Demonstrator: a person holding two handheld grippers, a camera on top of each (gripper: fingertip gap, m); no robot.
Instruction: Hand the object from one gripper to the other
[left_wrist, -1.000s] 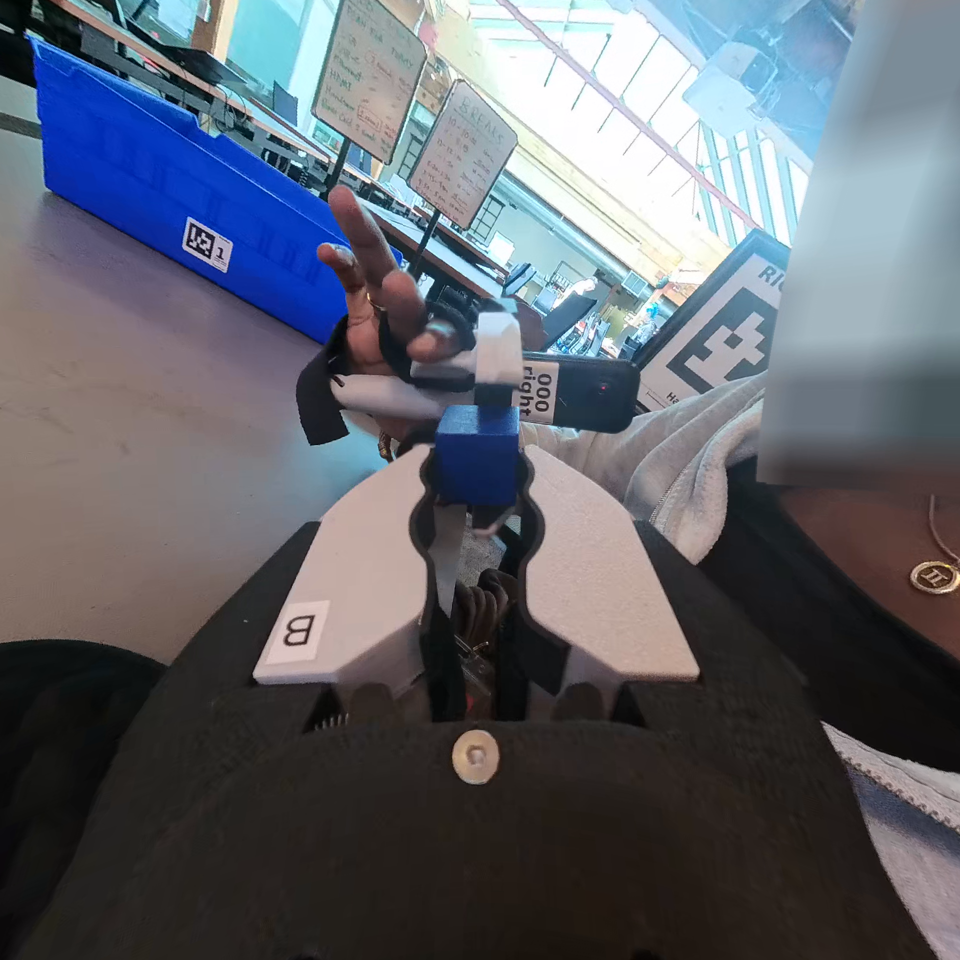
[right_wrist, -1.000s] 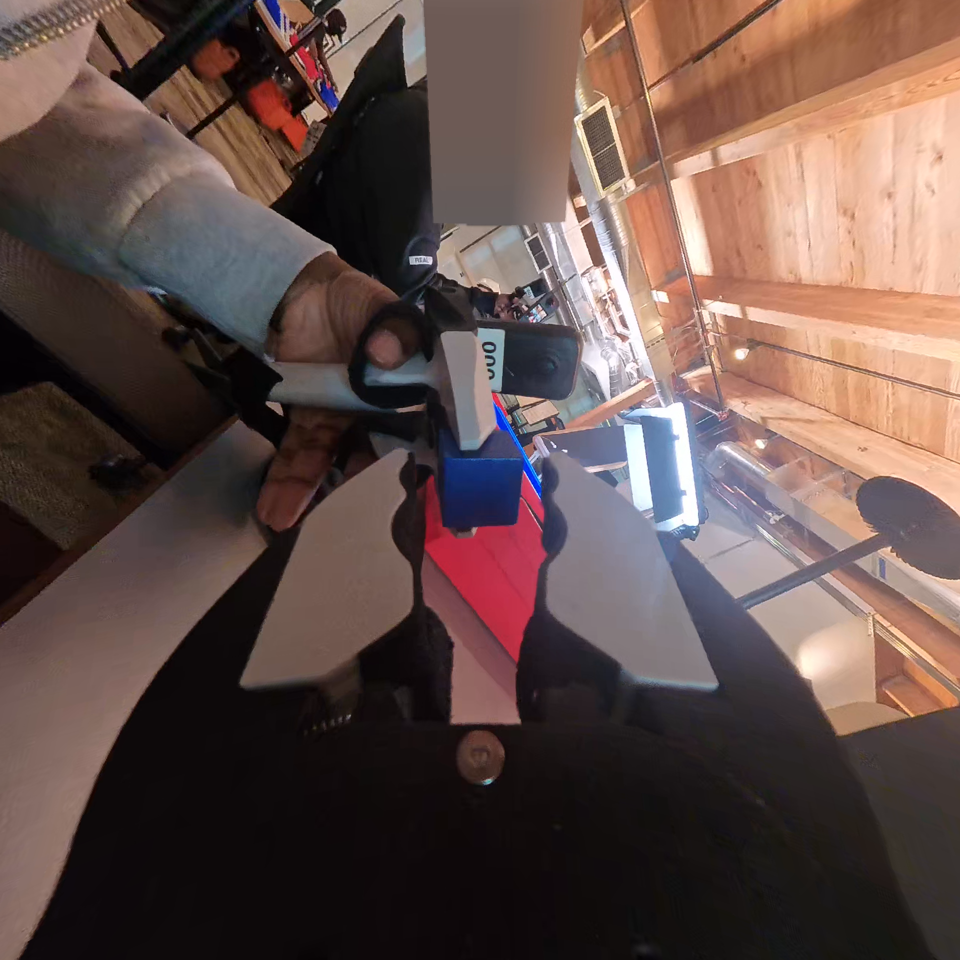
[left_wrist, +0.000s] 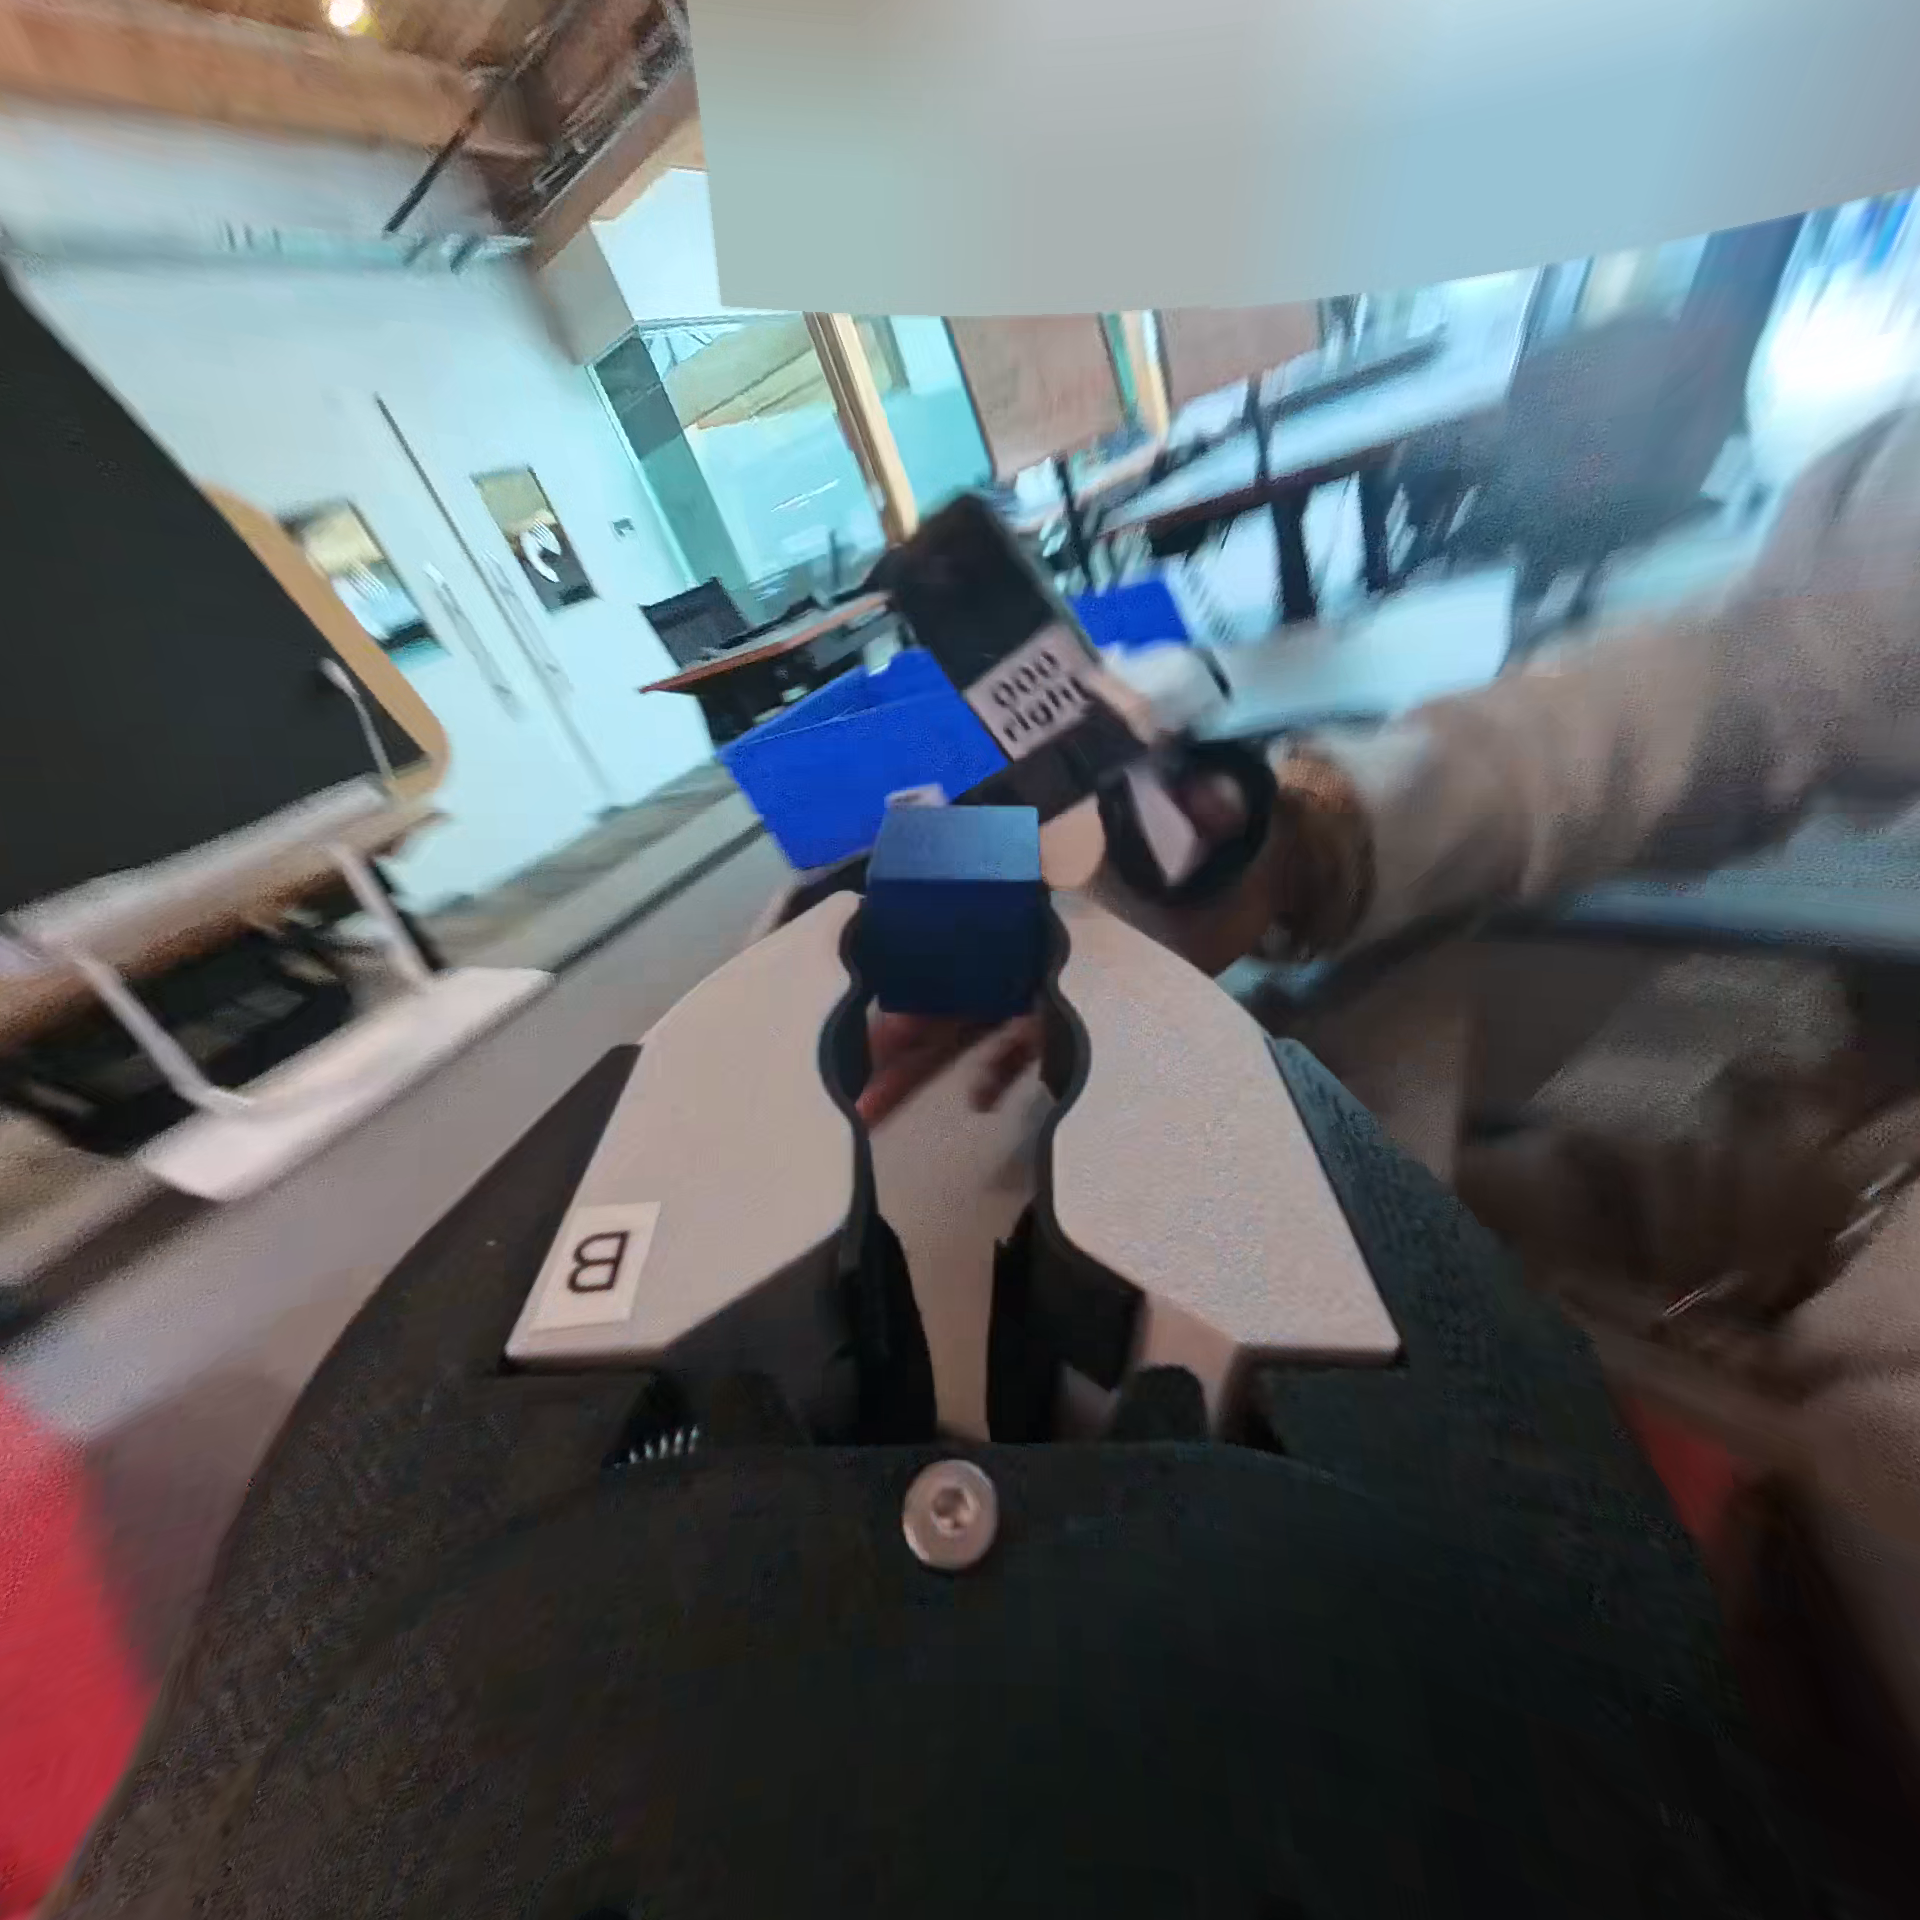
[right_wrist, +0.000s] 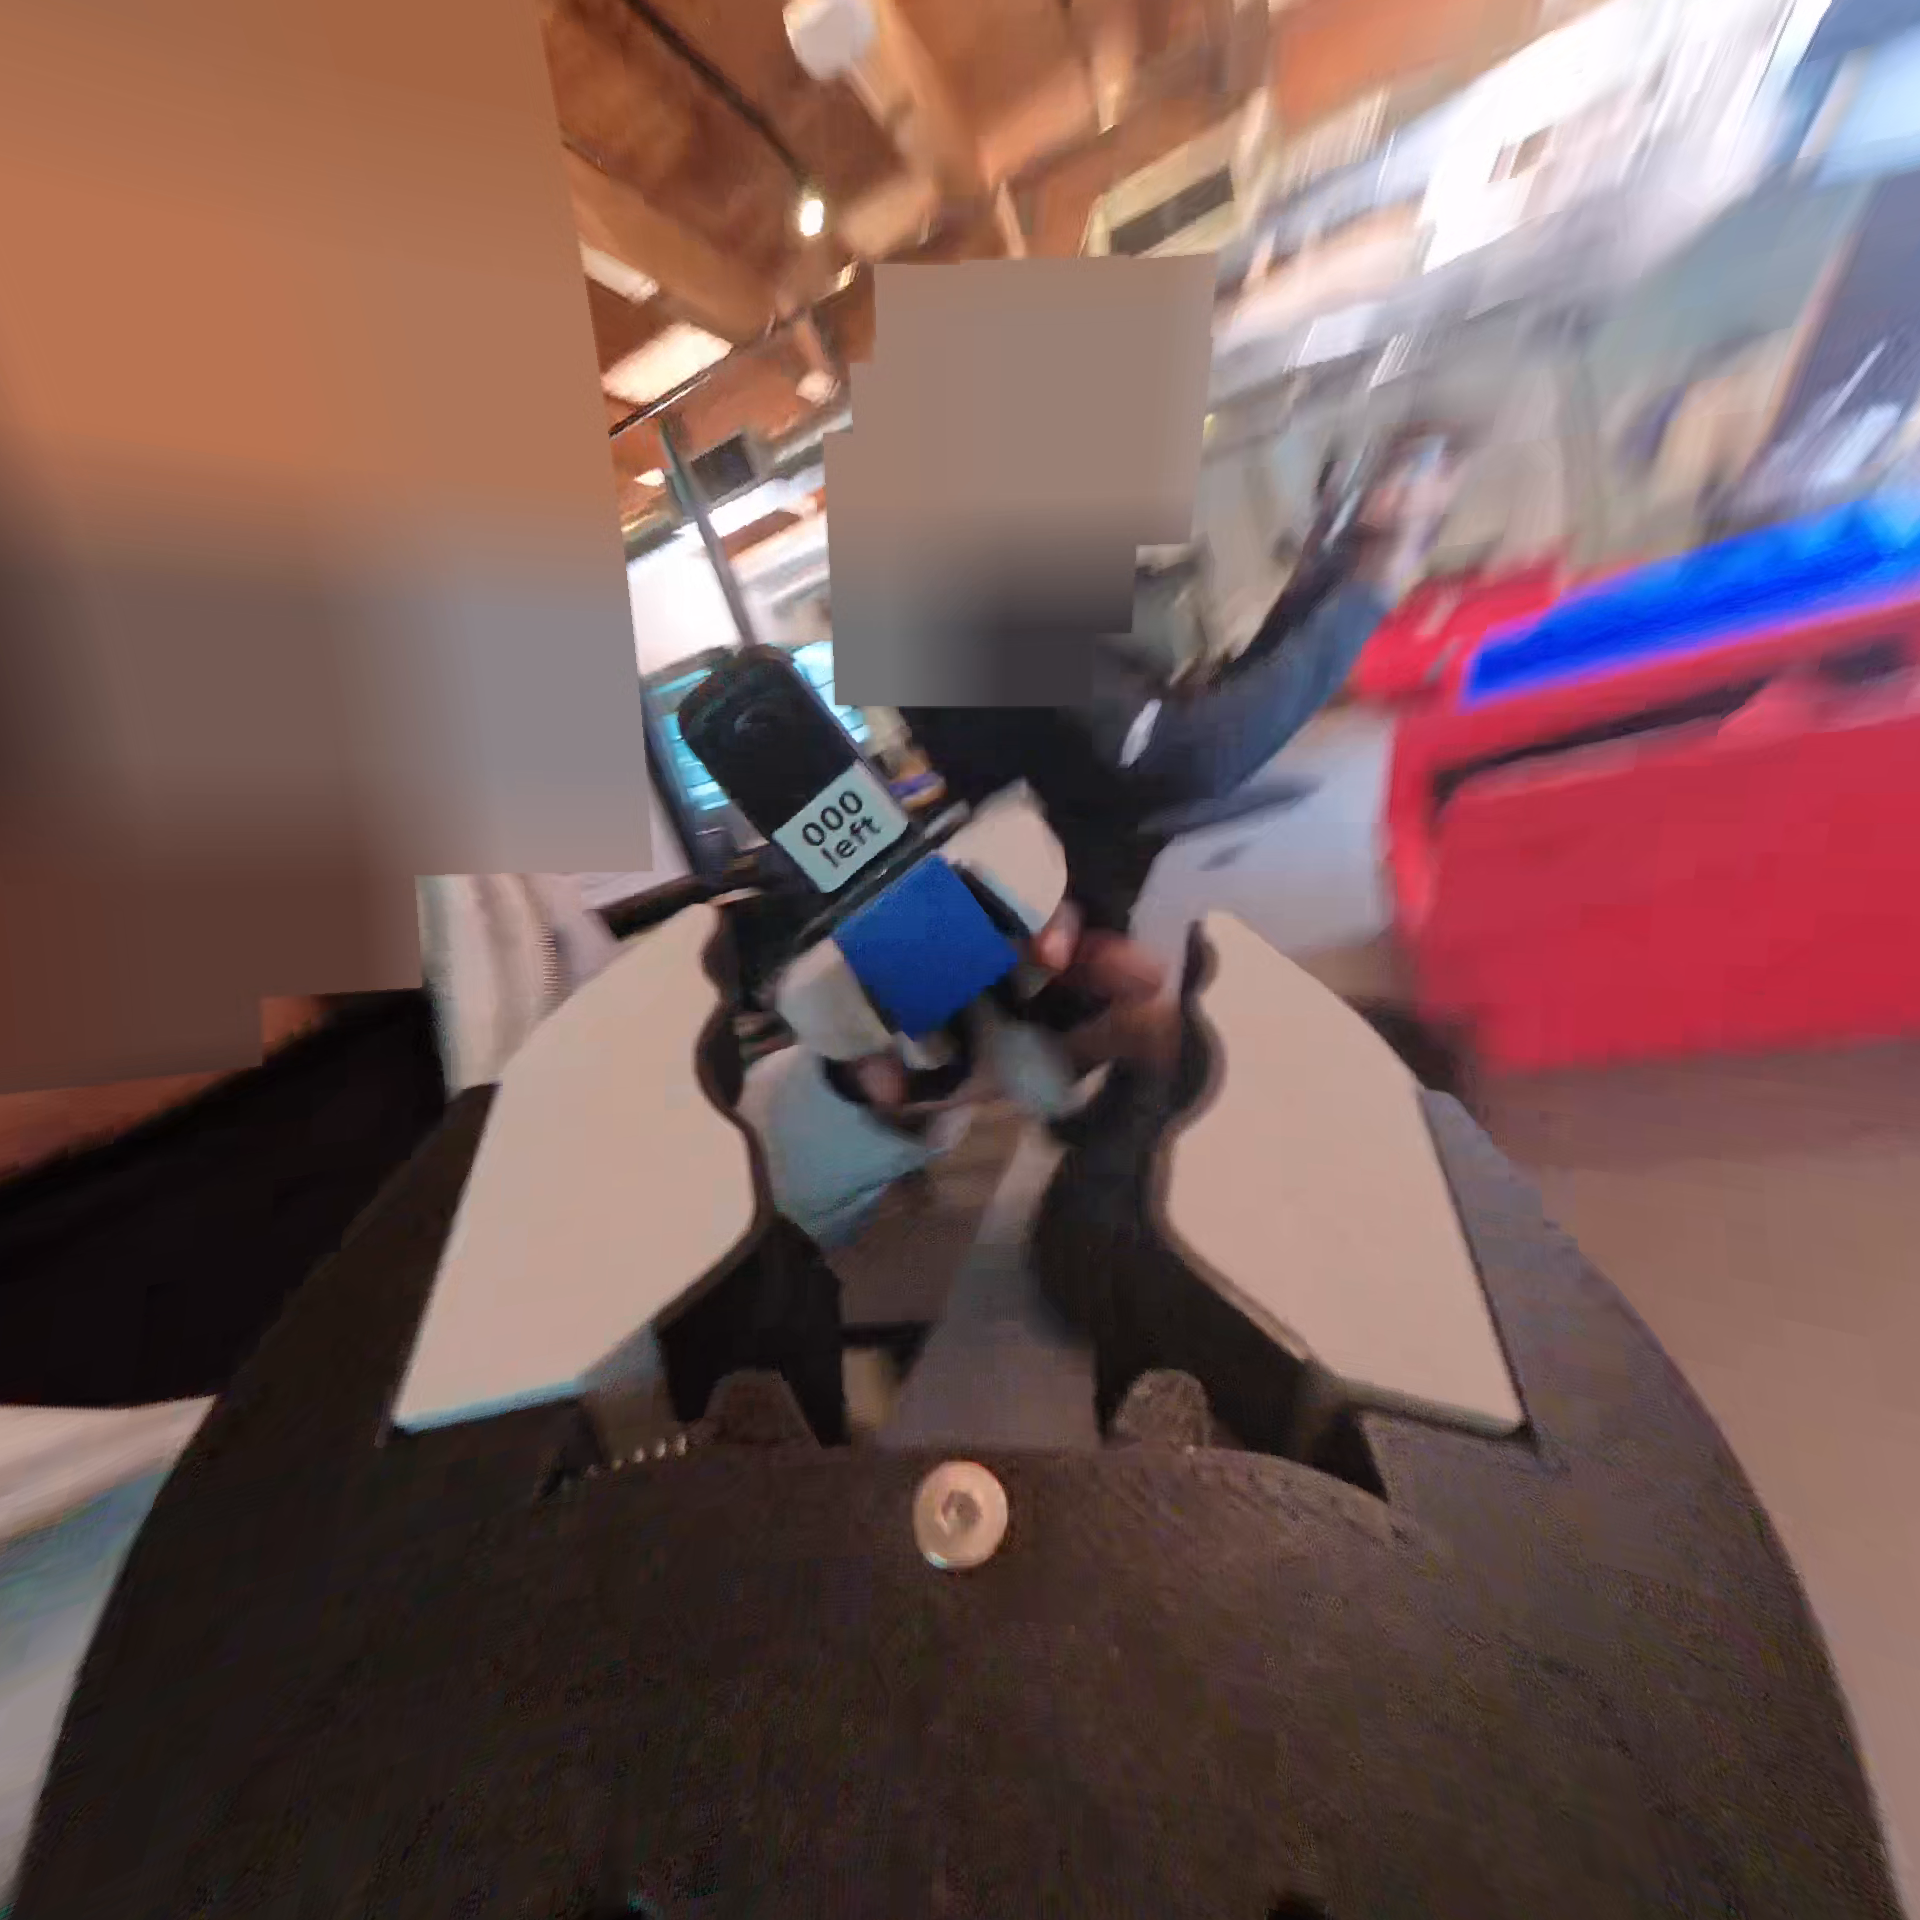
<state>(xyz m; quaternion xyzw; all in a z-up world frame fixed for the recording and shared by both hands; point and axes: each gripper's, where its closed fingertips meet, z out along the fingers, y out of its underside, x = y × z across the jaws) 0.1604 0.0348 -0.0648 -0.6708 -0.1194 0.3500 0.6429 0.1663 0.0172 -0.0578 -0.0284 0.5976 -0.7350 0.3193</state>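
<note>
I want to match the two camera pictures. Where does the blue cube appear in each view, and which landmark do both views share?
Left wrist view: the blue cube sits just above centre, clamped between the tips of the left tongs.
Right wrist view: the cube is near the centre, held by the far tongs, ahead of the open right tongs.
Shared landmark: the blue bin, behind the cube in the left view and at the right edge in the right view.
</note>
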